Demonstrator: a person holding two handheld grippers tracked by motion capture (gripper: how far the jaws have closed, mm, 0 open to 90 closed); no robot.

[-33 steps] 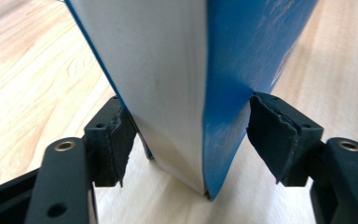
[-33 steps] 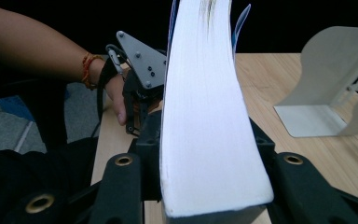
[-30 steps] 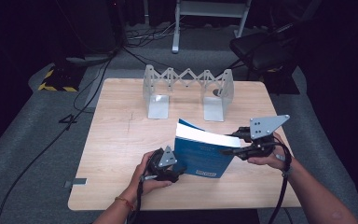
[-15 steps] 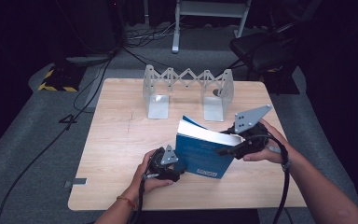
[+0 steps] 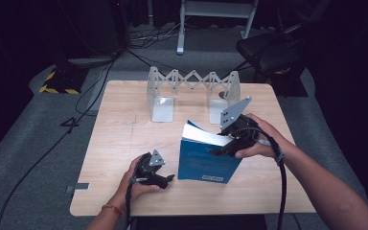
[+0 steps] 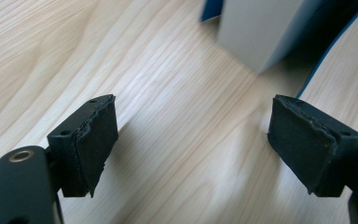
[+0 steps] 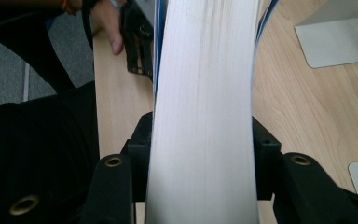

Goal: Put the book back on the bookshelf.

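A blue book [image 5: 206, 155] stands upright near the centre of the high view, lower middle of the wooden bench [image 5: 120, 139]. The right tongs [image 5: 223, 149] pinch its upper right corner, their jaws having just closed further, the white page block [image 7: 205, 112] squeezed between them. The left tongs [image 5: 168, 179], at lower left of the book, have just spread wider and hold nothing, with bare wood between their pads [image 6: 93, 140]. A metal folding rack [image 5: 191, 86] stands toward the top of the bench.

Blue-covered book [image 5: 206, 160] with white page block, upright and tilted, on the wooden table [image 5: 120, 139].
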